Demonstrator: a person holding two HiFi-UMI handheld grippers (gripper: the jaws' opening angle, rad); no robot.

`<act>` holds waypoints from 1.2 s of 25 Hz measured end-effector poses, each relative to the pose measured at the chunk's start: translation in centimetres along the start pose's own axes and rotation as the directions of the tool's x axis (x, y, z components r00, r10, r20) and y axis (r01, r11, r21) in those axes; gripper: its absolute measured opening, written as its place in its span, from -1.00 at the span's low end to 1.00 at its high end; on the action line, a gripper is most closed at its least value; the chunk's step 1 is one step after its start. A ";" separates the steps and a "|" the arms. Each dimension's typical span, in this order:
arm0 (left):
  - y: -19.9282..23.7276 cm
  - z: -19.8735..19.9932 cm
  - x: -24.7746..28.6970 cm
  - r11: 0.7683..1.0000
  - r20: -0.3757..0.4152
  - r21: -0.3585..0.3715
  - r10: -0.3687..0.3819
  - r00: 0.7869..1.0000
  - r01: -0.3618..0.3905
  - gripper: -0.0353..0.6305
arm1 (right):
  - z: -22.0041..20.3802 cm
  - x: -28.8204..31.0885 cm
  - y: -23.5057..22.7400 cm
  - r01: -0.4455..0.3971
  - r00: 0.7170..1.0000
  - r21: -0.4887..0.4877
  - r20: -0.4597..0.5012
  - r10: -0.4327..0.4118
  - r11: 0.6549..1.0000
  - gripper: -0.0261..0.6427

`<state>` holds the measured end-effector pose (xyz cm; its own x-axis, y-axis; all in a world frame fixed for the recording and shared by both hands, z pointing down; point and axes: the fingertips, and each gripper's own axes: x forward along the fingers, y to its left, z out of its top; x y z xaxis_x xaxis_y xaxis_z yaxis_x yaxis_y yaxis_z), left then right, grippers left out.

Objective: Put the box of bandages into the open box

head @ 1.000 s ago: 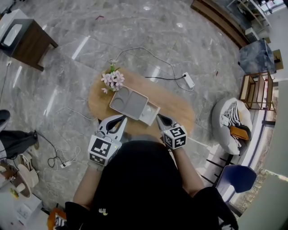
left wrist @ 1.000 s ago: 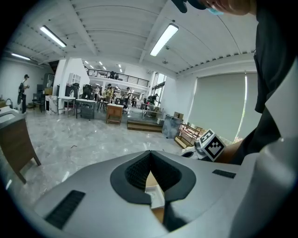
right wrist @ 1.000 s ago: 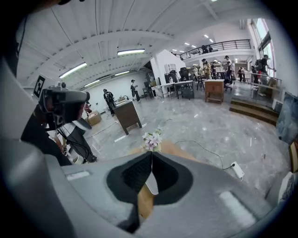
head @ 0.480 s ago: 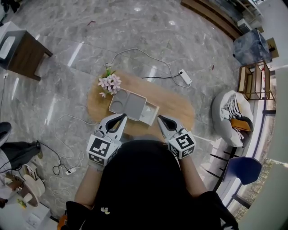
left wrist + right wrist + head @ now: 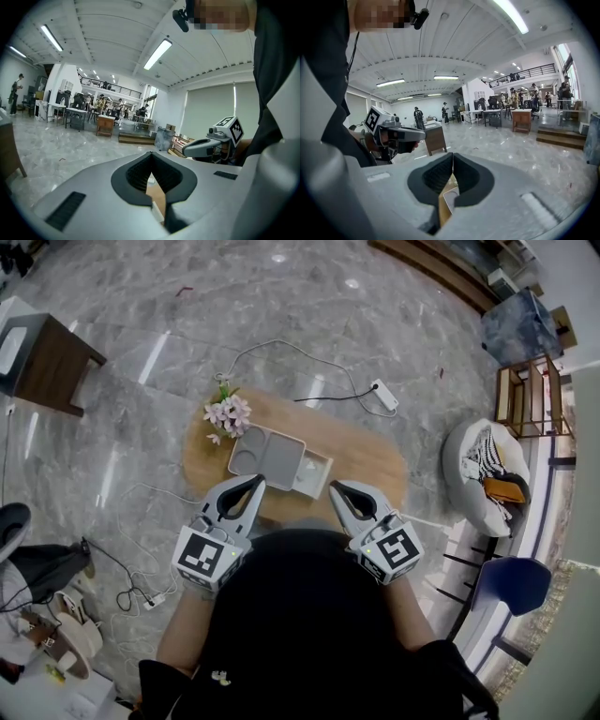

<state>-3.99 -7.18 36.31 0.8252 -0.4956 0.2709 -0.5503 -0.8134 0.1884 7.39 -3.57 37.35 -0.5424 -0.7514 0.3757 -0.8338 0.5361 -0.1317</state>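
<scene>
Our left gripper (image 5: 253,484) and right gripper (image 5: 337,488) hover at the near edge of the bench (image 5: 370,460), fingers closed, empty. We cannot see the bandage box; perhaps it already lies in the open box (image 5: 311,476).

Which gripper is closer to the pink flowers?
Left. The left gripper sits straight back from the flowers, toward the person; the right gripper is off to their right, farther away.

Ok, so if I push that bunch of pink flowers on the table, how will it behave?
The pink flowers look small with thin stems, so probably light and floppy. They sit at the edge of the wooden table, so a push could send them off. Whether a vase holds them, I can't tell.
</scene>
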 end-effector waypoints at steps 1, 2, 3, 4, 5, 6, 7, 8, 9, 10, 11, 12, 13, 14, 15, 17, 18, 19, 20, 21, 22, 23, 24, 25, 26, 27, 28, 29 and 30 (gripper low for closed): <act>-0.2 0.1 -0.1 1.000 0.001 0.005 -0.007 1.000 0.007 -0.86 | 0.4 -0.1 0.1 0.005 1.000 0.000 0.000 -0.005 1.000 -0.92; -0.3 0.2 -0.2 1.000 0.000 0.001 -0.008 1.000 0.008 -0.86 | 0.8 -0.2 0.1 0.012 1.000 0.002 0.000 -0.012 1.000 -0.92; -0.4 0.3 -0.3 1.000 -0.002 -0.010 -0.005 1.000 0.005 -0.86 | 1.1 -0.3 0.2 0.012 1.000 0.001 0.007 -0.012 1.000 -0.92; -0.5 0.4 -0.4 1.000 0.000 -0.016 -0.007 1.000 0.007 -0.86 | 1.3 -0.3 0.4 0.004 1.000 -0.005 0.023 -0.004 1.000 -0.92; -0.6 0.5 -0.4 1.000 0.005 -0.008 -0.010 1.000 0.010 -0.85 | 1.5 -0.4 0.5 -0.004 0.999 -0.012 0.038 0.005 1.000 -0.92; -0.5 0.5 -0.4 1.000 0.007 0.000 -0.005 1.000 0.005 -0.85 | 1.8 -0.6 0.6 -0.008 0.999 -0.018 0.050 0.008 1.000 -0.92; -0.3 0.6 -0.5 1.000 0.005 0.003 0.006 1.000 -0.006 -0.85 | 1.9 -0.6 0.7 -0.008 0.998 -0.023 0.057 0.010 1.000 -0.92; -0.2 0.7 -0.5 1.000 0.004 0.003 0.015 1.000 -0.015 -0.85 | 2.1 -0.7 0.7 -0.008 0.998 -0.028 0.061 0.010 1.000 -0.92; -0.2 0.7 -0.6 1.000 0.004 0.003 0.018 1.000 -0.018 -0.86 | 2.1 -0.7 0.8 -0.008 0.998 -0.032 0.063 0.010 0.999 -0.92; -0.1 0.7 -0.6 1.000 0.004 0.004 0.019 1.000 -0.019 -0.85 | 2.1 -0.7 0.8 -0.008 0.998 -0.036 0.062 0.010 0.999 -0.92; -0.1 0.7 -0.7 1.000 0.006 0.005 0.019 1.000 -0.019 -0.86 | 2.1 -0.7 0.8 -0.008 0.998 -0.039 0.060 0.010 0.999 -0.92; -0.2 0.7 -0.8 1.000 0.006 0.004 0.018 1.000 -0.018 -0.85 | 2.0 -0.7 0.8 -0.008 0.998 -0.039 0.058 0.010 0.999 -0.92; -0.3 0.8 -0.8 1.000 0.006 -0.002 0.017 1.000 -0.017 -0.85 | 1.9 -0.7 0.8 -0.007 0.998 -0.037 0.058 0.009 0.999 -0.92; -0.5 0.8 -0.9 1.000 0.004 -0.014 0.015 1.000 -0.015 -0.86 | 1.9 -0.7 0.8 -0.005 0.998 -0.034 0.058 0.007 0.999 -0.92; -0.8 0.9 -0.9 1.000 0.002 -0.025 0.011 1.000 -0.011 -0.85 | 1.9 -0.8 0.8 -0.003 0.998 -0.031 0.058 0.005 1.000 -0.92; -0.9 1.0 -0.9 1.000 0.007 -0.012 0.006 1.000 -0.006 -0.85 | 1.9 -0.9 0.6 0.008 0.999 -0.027 0.044 -0.006 1.000 -0.92; -0.9 1.0 -0.9 1.000 0.008 -0.009 0.007 1.000 -0.007 -0.85 | 2.0 -0.9 0.5 0.014 0.999 -0.025 0.036 -0.013 1.000 -0.92; -1.0 1.0 -0.8 1.000 0.008 -0.013 0.005 1.000 -0.005 -0.85 | 1.9 -0.9 0.6 0.014 0.999 -0.025 0.034 -0.013 1.000 -0.92; -1.0 1.0 -0.8 1.000 0.008 -0.015 0.001 1.000 -0.001 -0.85 | 1.8 -0.8 0.6 0.007 0.999 -0.025 0.038 -0.006 1.000 -0.92; -1.0 1.0 -0.8 1.000 0.009 -0.015 -0.003 1.000 0.003 -0.85 | 1.8 -0.8 0.7 0.004 0.999 -0.025 0.041 -0.003 1.000 -0.92; -1.0 1.0 -0.8 1.000 0.010 -0.013 -0.005 1.000 0.005 -0.85 | 1.8 -0.7 0.6 0.006 0.999 -0.025 0.039 -0.005 1.000 -0.92; -0.9 1.0 -0.9 1.000 0.013 -0.009 -0.007 1.000 0.008 -0.85 | 1.8 -0.6 0.6 0.011 0.999 -0.025 0.035 -0.010 1.000 -0.92; -0.8 0.9 -0.9 1.000 0.018 0.001 -0.010 1.000 0.010 -0.85 | 1.8 -0.6 0.5 0.014 0.999 -0.024 0.032 -0.013 1.000 -0.92; -0.7 0.9 -0.9 1.000 0.021 0.009 -0.010 1.000 0.010 -0.85 | 1.7 -0.6 0.5 0.013 0.999 -0.022 0.030 -0.012 1.000 -0.92; -0.7 0.9 -0.9 1.000 0.020 0.007 -0.007 1.000 0.007 -0.85 | 1.6 -0.6 0.5 0.012 1.000 -0.019 0.028 -0.011 1.000 -0.93; -0.7 0.9 -0.8 1.000 0.017 -0.002 -0.003 1.000 0.003 -0.85 | 1.5 -0.6 0.4 0.015 1.000 -0.014 0.025 -0.015 1.000 -0.92; -0.8 0.9 -0.7 1.000 0.015 -0.009 -0.005 1.000 0.005 -0.86 | 1.4 -0.6 0.3 0.023 0.999 -0.010 0.023 -0.022 1.000 -0.92; -0.9 0.9 -0.6 1.000 0.015 -0.008 -0.011 1.000 0.011 -0.86 | 1.3 -0.6 0.2 0.028 0.999 -0.008 0.023 -0.028 1.000 -0.92; -1.0 1.0 -0.5 1.000 0.014 -0.012 -0.014 1.000 0.014 -0.86 | 1.2 -0.5 0.1 0.029 0.999 -0.007 0.026 -0.028 1.000 -0.92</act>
<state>-3.78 -6.43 35.04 0.8346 -0.4882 0.2552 -0.5399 -0.8168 0.2032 7.47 -3.58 36.03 -0.5210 -0.7760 0.3555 -0.8483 0.5170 -0.1148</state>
